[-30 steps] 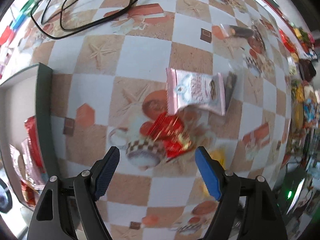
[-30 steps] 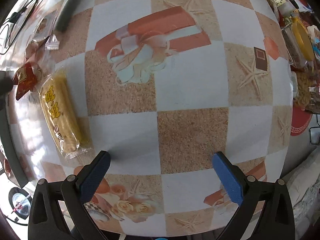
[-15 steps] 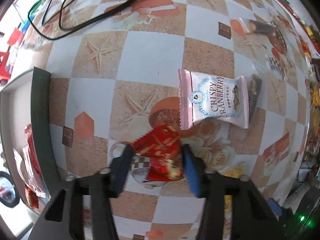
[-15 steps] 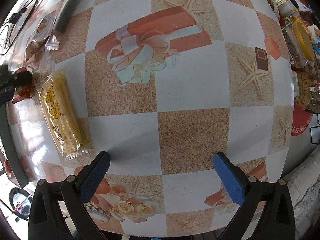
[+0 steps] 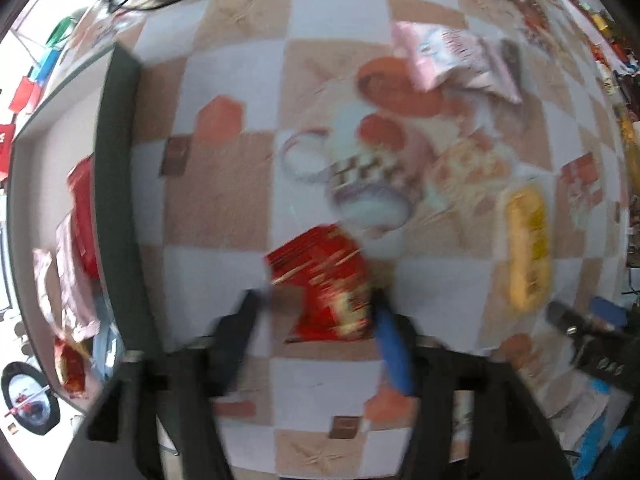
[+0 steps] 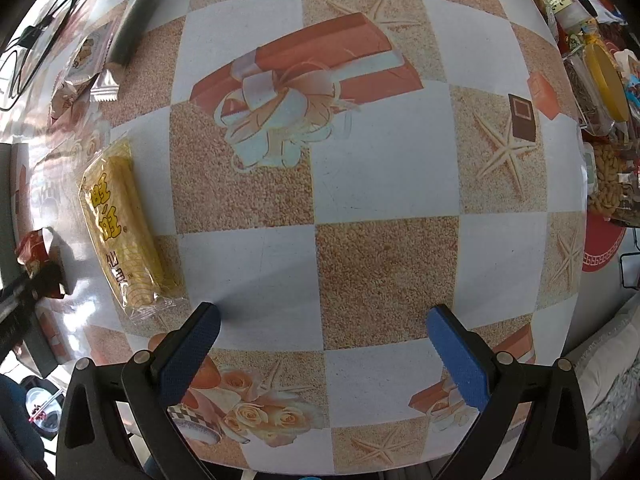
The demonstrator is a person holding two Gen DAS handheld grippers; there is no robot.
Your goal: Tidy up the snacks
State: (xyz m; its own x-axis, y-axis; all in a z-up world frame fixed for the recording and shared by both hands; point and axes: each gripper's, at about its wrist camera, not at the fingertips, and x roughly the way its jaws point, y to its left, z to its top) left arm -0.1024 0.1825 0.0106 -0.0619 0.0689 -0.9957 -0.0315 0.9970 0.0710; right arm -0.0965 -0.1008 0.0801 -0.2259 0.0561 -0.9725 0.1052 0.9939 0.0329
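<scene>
A red packet [image 5: 324, 280] sits between the fingers of your left gripper [image 5: 316, 312], its lower right edge against the blue right pad [image 5: 394, 350] while the dark left finger [image 5: 236, 340] stands a little off its side; the jaws are opening, and through the motion blur you cannot tell whether the pads still pinch it. Beyond the fingertips lies the checkered tablecloth [image 5: 224, 208], and further out, up and to the right, a pink packet [image 5: 452, 60]. To the right of the fingers lies a yellow packet [image 5: 526, 240], well apart from the red one. To the left, a dark-rimmed tray [image 5: 116, 200] holds red and pink packets. Your right gripper [image 6: 320, 344] hangs released over bare cloth, nothing between its blue pads [image 6: 458, 356]. The yellow packet [image 6: 124, 232] lies just outside its left finger, near the tip, and the red packet [image 6: 34, 252] shows at the far left edge, in the other gripper's fingers. Jars of nuts [image 6: 608, 184] crowd the right edge.
</scene>
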